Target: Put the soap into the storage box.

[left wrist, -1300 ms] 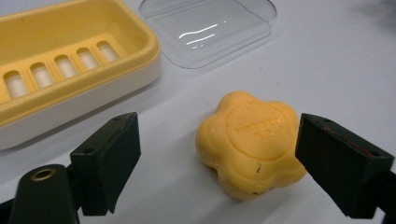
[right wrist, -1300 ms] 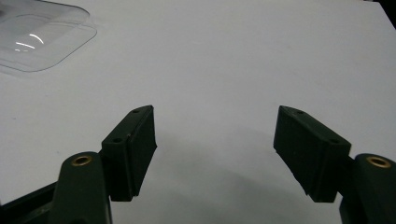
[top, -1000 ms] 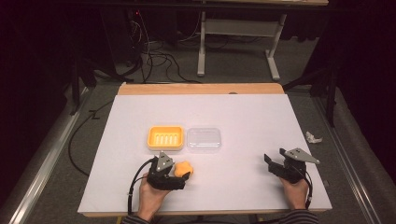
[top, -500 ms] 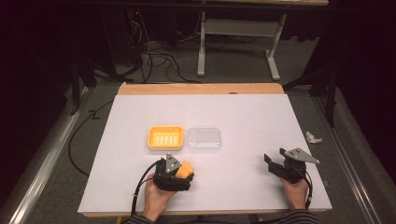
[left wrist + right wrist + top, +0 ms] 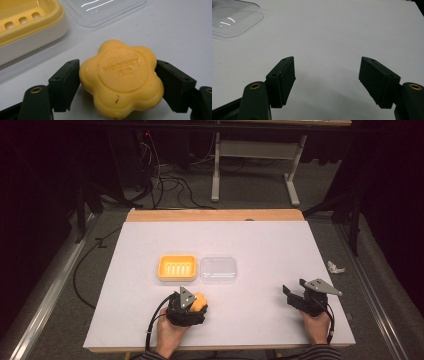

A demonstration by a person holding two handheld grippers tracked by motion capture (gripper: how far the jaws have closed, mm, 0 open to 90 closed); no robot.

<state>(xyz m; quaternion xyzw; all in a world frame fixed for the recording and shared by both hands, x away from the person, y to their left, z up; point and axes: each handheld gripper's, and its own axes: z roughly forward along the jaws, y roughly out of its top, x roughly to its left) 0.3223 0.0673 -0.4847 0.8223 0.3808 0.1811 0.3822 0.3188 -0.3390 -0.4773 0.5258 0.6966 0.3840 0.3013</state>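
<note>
A yellow flower-shaped soap (image 5: 121,77) lies on the white table near the front edge, left of centre (image 5: 200,301). My left gripper (image 5: 117,67) is shut on it, with one black jaw pressed against each side; in the high view the left gripper (image 5: 195,305) sits just in front of the soap dish. Behind it stands that yellow soap dish (image 5: 162,270) (image 5: 37,27) with a slotted floor, nothing in it. My right gripper (image 5: 291,295) (image 5: 327,67) rests open at the front right, with bare table between its jaws.
A clear plastic lid (image 5: 218,269) (image 5: 105,10) (image 5: 232,21) lies right beside the dish. The white table top (image 5: 260,240) ends in a wooden strip (image 5: 215,215) at the far side. A crumpled white scrap (image 5: 336,267) lies on the floor to the right.
My left hand and gripper have crept slightly to the right around the soap. The soap, dish, lid and right gripper have stayed put.
</note>
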